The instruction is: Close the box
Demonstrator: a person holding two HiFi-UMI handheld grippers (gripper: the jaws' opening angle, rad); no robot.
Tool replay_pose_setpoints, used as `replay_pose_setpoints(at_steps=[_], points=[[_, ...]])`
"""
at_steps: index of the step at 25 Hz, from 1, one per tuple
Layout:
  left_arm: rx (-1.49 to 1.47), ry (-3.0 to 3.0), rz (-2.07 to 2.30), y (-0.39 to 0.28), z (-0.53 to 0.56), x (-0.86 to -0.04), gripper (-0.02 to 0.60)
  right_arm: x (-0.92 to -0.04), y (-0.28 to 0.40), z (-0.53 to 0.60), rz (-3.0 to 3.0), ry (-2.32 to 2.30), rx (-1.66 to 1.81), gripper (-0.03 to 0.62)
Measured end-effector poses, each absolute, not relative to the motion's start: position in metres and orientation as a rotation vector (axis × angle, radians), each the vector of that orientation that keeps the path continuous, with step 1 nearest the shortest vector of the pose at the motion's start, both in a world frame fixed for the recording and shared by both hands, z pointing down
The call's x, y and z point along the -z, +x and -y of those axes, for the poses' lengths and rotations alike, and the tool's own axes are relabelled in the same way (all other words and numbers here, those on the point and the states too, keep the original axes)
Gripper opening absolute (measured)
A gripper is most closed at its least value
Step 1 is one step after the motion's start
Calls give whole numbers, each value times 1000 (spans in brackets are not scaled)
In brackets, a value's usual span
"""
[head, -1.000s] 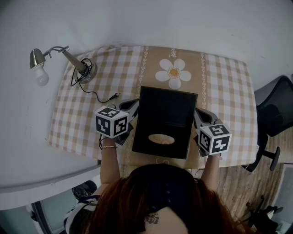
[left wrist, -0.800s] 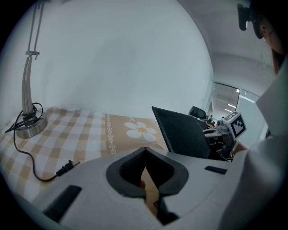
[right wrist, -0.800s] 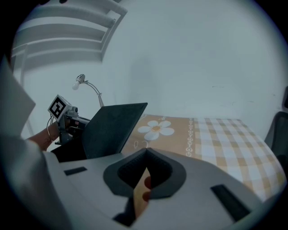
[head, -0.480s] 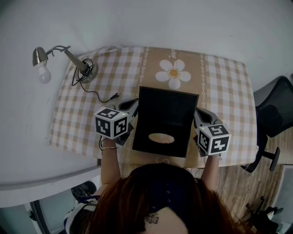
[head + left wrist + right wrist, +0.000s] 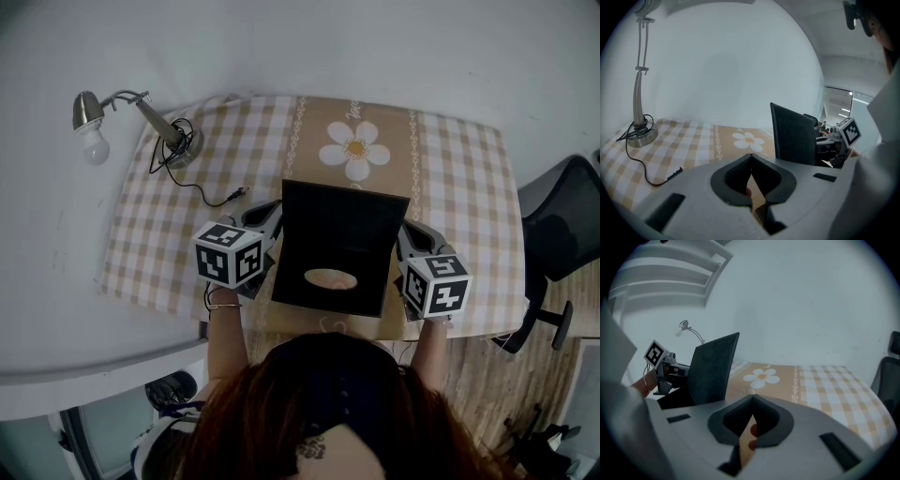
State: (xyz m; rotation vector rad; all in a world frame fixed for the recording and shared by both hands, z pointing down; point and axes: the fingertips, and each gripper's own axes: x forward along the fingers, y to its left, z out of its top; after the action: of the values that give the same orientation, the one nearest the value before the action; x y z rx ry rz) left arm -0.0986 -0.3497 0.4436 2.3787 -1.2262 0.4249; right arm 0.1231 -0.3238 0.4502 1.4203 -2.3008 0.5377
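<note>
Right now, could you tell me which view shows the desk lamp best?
The head view: the whole desk lamp shows, bulb to base. The left gripper view shows its stem and base, head cropped. The right gripper view shows it small, distant.

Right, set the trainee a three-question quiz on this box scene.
1. True or false: the black lid stands raised, so the box is not yet shut.
2. At which corner of the tablecloth does the desk lamp stand, as the person sees it? A) far left B) far right C) near right
3. Fill in: the white print on the cloth beyond the box is a ____.

Key: 1 true; 2 A; 3 flower.
</note>
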Motion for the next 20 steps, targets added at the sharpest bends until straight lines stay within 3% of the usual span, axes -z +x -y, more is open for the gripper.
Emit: replay_pose_setpoints(at_steps=[20], points=[[-399, 2364, 1328, -104, 331, -435, 21, -442, 130, 305, 2186, 1620, -490, 17]])
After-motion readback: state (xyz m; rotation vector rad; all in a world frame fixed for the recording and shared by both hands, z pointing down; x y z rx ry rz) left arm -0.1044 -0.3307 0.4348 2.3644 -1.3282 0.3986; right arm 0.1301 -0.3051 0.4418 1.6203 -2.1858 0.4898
